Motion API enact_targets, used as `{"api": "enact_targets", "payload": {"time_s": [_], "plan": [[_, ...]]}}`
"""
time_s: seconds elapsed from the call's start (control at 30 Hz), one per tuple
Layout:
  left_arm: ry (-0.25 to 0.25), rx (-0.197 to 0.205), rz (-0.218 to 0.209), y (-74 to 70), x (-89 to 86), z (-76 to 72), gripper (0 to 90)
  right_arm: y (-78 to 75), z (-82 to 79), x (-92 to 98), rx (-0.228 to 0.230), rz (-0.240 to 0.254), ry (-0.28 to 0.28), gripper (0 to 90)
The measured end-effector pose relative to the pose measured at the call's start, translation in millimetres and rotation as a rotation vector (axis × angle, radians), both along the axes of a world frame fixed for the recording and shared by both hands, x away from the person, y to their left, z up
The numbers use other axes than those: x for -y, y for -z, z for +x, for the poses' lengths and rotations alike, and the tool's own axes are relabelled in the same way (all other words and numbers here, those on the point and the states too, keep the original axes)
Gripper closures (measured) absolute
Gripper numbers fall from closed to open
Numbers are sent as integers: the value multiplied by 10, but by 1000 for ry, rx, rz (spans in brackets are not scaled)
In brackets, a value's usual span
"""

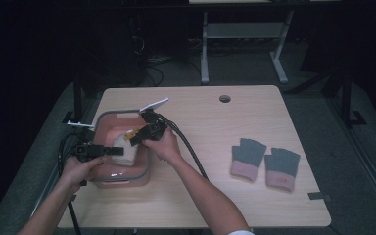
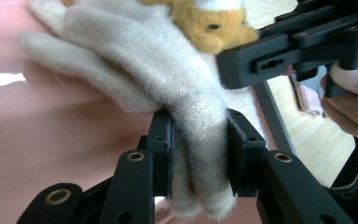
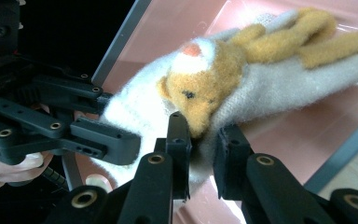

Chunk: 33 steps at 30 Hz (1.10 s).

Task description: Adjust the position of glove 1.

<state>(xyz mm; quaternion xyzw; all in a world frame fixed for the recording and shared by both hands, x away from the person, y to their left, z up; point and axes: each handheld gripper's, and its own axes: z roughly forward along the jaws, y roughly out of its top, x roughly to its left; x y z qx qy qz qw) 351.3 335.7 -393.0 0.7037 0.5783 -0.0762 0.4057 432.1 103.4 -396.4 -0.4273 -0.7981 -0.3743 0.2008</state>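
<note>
Holding a cream glove (image 2: 168, 84) over the pink tub (image 1: 122, 113) at the left of the high view, well inside its grey rim. Left claw (image 2: 199, 135) closed on the cuff end, pads pressed into the wool from both sides. Right claw (image 3: 203, 135) set just under the bear face sewn on the glove, fabric filling the gap between its jaws; grip there judged light. Seen from the left claw, long axis running from the cuff at bottom centre up to the fingers at upper left; from the right claw, fingers pointing to upper right. Both claws meeting at the same end of the glove, almost touching each other, so little room between them. Fingers hanging free above the tub floor, tub walls close on every side. Open worktop (image 1: 210, 127) at centre frame; grey gloves (image 1: 264, 164) well apart at the right. Likely best to lift straight up, clear of the rim, before moving sideways
</note>
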Motion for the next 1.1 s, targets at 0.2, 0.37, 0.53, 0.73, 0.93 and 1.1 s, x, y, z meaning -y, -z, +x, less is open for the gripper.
{"api": "enact_targets", "payload": {"time_s": [0.2, 0.37, 0.53, 0.73, 0.93, 1.1], "plan": [[-13, -13, 16, 31, -8, -1, 663, -36, -7, 48, 10, -17, -2, 751], [-12, -27, 47, 51, 3, -4, 663, -41, -12, 88, 10, -28, -8, 739], [-18, -44, 83, 78, 15, -2, 663, -60, -37, 134, 16, -40, -12, 732], [1, -50, 140, 101, 29, 7, 659, -131, -58, 233, 32, -18, 8, 740], [12, -55, 193, 76, 74, -6, 591, -149, -91, 286, 34, -14, 12, 744], [-3, -67, 224, 57, 52, -12, 564, -210, -134, 320, 56, 11, 3, 744]]}}
